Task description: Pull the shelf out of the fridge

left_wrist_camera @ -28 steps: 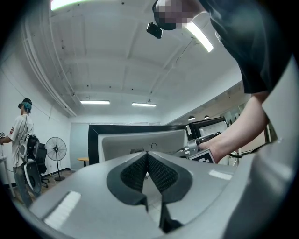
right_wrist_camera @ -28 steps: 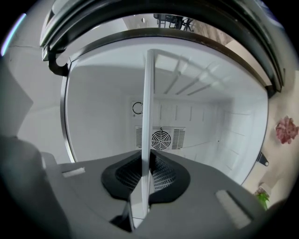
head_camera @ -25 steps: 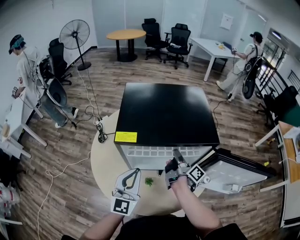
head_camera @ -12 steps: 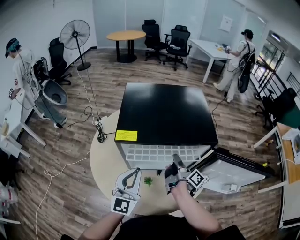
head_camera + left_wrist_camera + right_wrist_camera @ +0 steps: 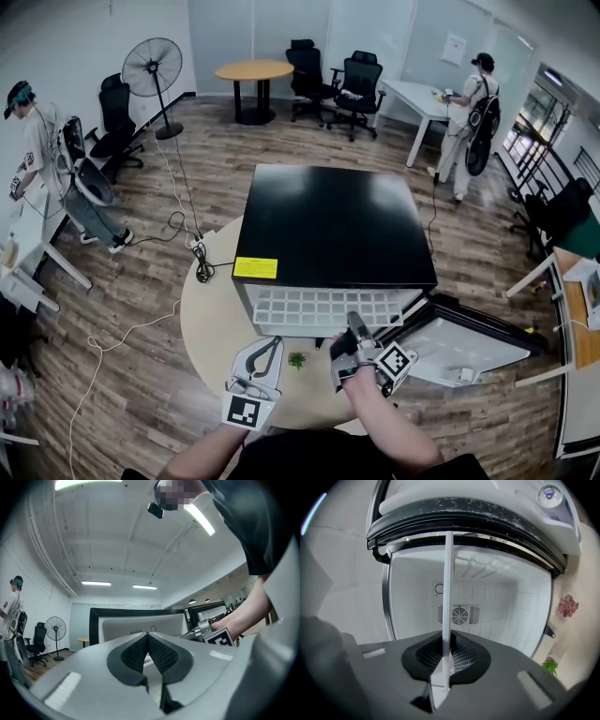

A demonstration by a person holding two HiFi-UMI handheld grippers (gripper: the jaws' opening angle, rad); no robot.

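Overhead, the head view shows the black-topped fridge [image 5: 333,225] on a round counter [image 5: 211,319], its door [image 5: 469,342] swung open to the right. The white grid shelf [image 5: 323,307] sticks partway out of the fridge's front. The right hand-held gripper [image 5: 356,328] reaches level to the shelf's front edge. The left hand-held gripper [image 5: 255,370] hangs over the counter, apart from the fridge, with a small green plant [image 5: 297,360] between the two grippers.

From the left gripper view, its jaws are closed together with nothing between them, facing the open fridge.

From the right gripper view, the jaws are narrow and clamp the shelf's thin white edge, which runs away into the fridge toward a round fan grille [image 5: 459,615] on the back wall.
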